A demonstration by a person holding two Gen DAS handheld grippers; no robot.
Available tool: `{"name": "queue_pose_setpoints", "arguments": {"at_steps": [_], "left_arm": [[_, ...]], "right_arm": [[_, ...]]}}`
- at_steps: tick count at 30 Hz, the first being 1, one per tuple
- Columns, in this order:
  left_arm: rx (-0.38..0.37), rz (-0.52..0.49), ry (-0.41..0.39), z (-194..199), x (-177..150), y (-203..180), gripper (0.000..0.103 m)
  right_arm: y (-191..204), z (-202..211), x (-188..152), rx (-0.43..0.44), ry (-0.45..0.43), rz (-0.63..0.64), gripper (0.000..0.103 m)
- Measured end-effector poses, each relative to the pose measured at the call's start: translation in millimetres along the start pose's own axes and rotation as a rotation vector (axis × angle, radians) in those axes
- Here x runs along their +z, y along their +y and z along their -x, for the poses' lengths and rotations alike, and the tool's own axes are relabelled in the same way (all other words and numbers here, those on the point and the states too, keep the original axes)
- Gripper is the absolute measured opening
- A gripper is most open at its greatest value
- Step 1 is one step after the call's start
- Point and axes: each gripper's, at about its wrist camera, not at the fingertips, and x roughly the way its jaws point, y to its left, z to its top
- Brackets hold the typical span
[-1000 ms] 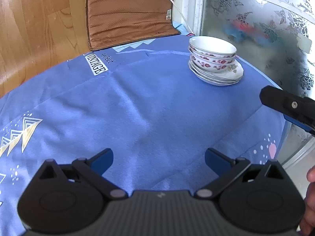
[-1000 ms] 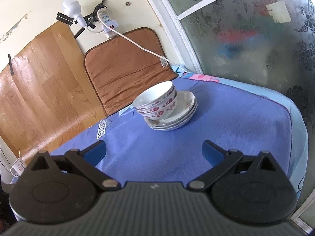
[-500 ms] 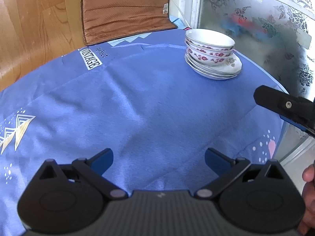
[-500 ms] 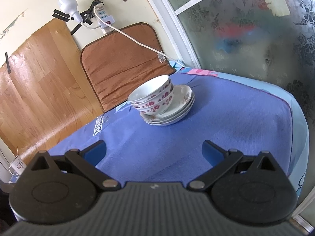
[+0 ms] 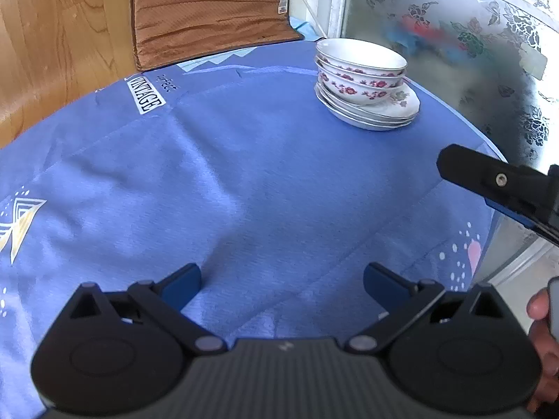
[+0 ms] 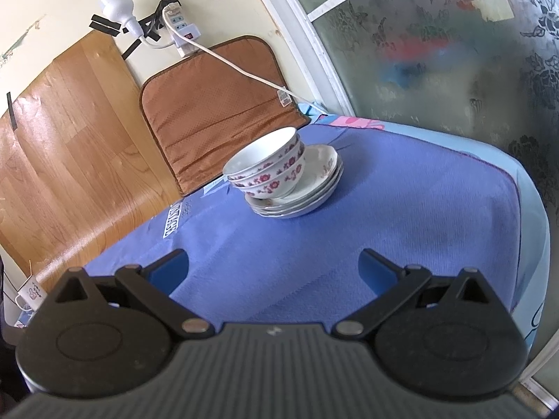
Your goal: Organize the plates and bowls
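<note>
Since the earlier frame, both your grippers have drawn back slightly; the stack of bowls [image 6: 267, 166] on plates [image 6: 316, 188] sits a little farther ahead of the right fingers. Your left gripper [image 5: 281, 284] hovers over the blue tablecloth [image 5: 244, 181], fingers spread wide, holding nothing. Your right gripper [image 6: 272, 267] is likewise spread wide and empty. Bowls and plates stand well ahead of the left fingers, toward the right, beside the frosted window [image 5: 471, 52]. A brown cushion [image 6: 216, 104] leans behind the stack.
</note>
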Motion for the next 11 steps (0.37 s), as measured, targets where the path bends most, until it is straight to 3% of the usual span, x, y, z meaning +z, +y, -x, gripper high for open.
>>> {"name": "queue_pose_setpoints", "arguments": {"at_steps": [11], "left_arm": [[-0.008,0.008,-0.031,2.9,0.2,-0.1,0.103]], "right_arm": [[-1.6,1.6,-0.5,-0.001,-0.011,0.001,0.103]]}}
